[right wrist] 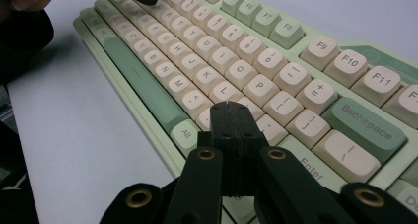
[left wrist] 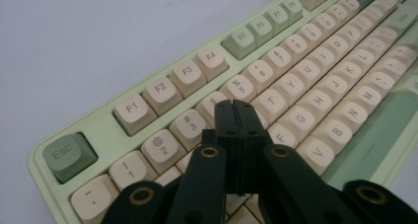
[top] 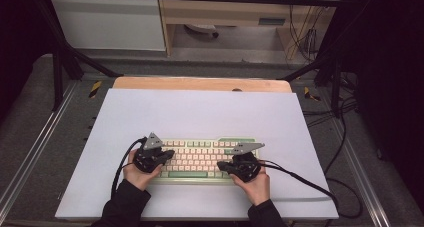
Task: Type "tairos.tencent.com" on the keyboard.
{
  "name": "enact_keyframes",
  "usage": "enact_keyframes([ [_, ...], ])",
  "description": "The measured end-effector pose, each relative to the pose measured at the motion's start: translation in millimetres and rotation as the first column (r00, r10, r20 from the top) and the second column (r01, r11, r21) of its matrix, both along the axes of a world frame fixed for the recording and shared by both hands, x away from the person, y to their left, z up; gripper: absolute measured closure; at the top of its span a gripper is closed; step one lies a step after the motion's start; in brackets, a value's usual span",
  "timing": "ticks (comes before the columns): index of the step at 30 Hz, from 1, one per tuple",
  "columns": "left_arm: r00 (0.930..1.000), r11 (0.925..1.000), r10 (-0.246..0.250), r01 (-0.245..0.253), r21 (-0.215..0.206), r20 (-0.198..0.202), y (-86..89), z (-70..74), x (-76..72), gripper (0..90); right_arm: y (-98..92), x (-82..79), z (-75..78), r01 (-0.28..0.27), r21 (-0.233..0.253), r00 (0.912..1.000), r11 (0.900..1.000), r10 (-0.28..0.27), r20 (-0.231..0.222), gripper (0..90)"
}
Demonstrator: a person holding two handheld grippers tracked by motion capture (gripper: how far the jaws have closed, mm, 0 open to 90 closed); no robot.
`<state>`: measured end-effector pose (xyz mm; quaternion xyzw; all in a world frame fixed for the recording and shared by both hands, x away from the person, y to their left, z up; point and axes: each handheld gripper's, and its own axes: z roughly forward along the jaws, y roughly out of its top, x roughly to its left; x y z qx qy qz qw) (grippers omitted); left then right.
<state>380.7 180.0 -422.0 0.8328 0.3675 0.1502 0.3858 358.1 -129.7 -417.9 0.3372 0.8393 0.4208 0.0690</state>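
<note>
A pale green keyboard [top: 200, 159] with cream keys lies near the front of the white table mat [top: 200, 112]. My left gripper [top: 170, 154] hovers over its left half, jaws pressed together with nothing between them; in the left gripper view its tip [left wrist: 235, 104] sits above the keyboard [left wrist: 296, 66] around the 4, R and E keys. My right gripper [top: 220, 164] is over the right half, also shut and empty; its tip [right wrist: 227, 105] hangs above the keyboard [right wrist: 236, 61] near the punctuation keys by Alt.
A wooden table edge [top: 200, 83] shows behind the mat. Black frame bars [top: 65, 57] and cables [top: 320, 187] flank the table. The other hand's sleeve [right wrist: 22, 36] appears in the right gripper view's top left.
</note>
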Motion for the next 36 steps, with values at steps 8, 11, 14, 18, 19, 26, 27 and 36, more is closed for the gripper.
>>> enact_keyframes([
  [8,1.0,1.0,-0.002,0.002,0.001,0.002,-1.7,-3.7,1.7,90.0,-0.8,-0.5,1.2,-0.001,-0.001,1.0,1.0,0.001,0.003,90.0],
  [11,1.0,1.0,-0.003,0.003,0.003,0.003,-1.8,-4.2,1.6,90.0,-0.8,-0.5,1.3,0.001,0.002,1.0,1.0,-0.001,0.006,90.0],
  [14,1.0,0.9999,-0.004,0.004,0.011,-0.003,-2.3,-6.6,2.4,90.0,-1.0,-0.5,1.8,0.003,0.003,1.0,1.0,-0.003,0.005,90.0],
  [18,1.0,1.0,-0.005,0.005,0.0,0.003,-0.8,-5.4,1.5,90.0,-0.9,-0.5,1.9,0.004,0.005,1.0,1.0,-0.004,0.004,90.0],
  [19,1.0,1.0,-0.006,0.007,-0.007,0.007,-0.2,-4.3,0.5,90.0,-0.9,-0.6,2.0,0.005,0.003,1.0,1.0,-0.005,0.003,90.0],
  [26,0.9996,0.9995,-0.018,0.019,-0.025,0.02,8.9,2.6,-8.7,90.0,-1.2,-0.7,3.1,0.004,0.01,0.9999,1.0,-0.004,0.011,90.0],
  [27,0.9996,0.9994,-0.022,0.022,-0.028,0.02,11.0,3.1,-10.4,90.0,-1.4,-0.5,3.4,0.001,0.009,0.9999,1.0,-0.001,0.011,90.0],
  [36,0.9993,0.9988,-0.025,0.026,-0.041,0.028,26.4,6.3,-22.8,90.0,2.3,1.1,1.4,0.002,0.026,1.0,1.0,-0.002,0.001,90.0],
])
